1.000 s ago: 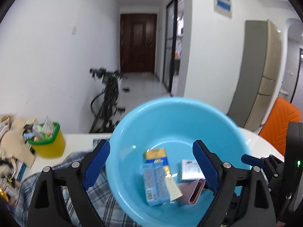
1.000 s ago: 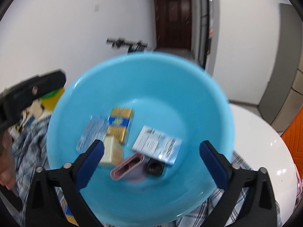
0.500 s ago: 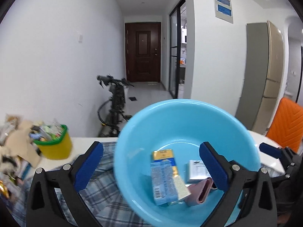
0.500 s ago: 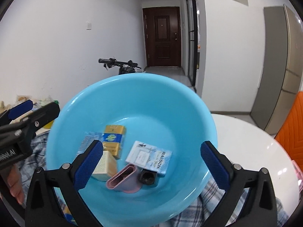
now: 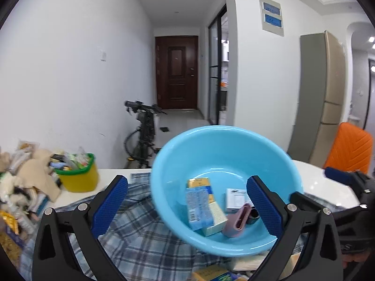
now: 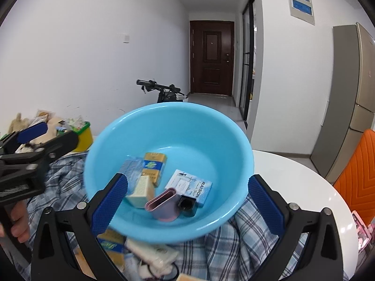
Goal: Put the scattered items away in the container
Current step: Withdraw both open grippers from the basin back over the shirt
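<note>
one blue basin [image 6: 168,126]; five small items inside; one yellow tub [image 5: 78,178]; two claws

A dark wooden door [image 5: 178,72] closes the hallway at twelve o'clock. A black bicycle [image 5: 143,133] leans against the white wall at about eleven o'clock in the left wrist view. At nine o'clock a yellow tub with a green rim [image 5: 78,175], stuffed with packets, stands on the white table [image 6: 293,175]. At three o'clock an orange chair [image 6: 358,175] stands beside the table, a tall beige cabinet [image 6: 349,98] behind it. Glass sliding doors [image 5: 216,70] line the hallway's right side.
</note>
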The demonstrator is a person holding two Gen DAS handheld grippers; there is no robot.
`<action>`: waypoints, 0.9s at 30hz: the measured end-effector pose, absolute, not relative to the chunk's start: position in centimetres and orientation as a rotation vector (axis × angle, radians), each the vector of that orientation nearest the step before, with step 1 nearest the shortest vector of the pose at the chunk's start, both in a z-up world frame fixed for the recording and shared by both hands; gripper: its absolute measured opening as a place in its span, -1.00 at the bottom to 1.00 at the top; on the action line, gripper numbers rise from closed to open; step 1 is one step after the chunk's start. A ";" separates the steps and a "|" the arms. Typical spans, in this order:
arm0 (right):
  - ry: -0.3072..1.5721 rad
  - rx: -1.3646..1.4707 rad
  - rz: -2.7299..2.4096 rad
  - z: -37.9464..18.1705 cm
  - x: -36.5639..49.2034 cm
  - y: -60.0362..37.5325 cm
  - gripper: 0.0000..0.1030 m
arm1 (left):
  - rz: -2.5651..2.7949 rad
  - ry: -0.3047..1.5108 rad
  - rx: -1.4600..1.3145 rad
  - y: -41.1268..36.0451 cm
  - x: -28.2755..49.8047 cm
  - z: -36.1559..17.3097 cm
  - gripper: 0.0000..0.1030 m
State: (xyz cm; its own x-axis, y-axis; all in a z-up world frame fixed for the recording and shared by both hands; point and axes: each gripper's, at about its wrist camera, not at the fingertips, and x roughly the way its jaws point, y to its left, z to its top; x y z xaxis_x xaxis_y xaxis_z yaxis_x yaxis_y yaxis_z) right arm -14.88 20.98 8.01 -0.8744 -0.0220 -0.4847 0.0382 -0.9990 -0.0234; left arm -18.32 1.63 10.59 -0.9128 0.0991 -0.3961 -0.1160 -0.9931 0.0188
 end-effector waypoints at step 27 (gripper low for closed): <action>0.056 0.582 -2.988 9.2 -5.9 19.6 0.99 | 2.881 -0.006 -0.513 -1.4 -7.8 11.9 0.99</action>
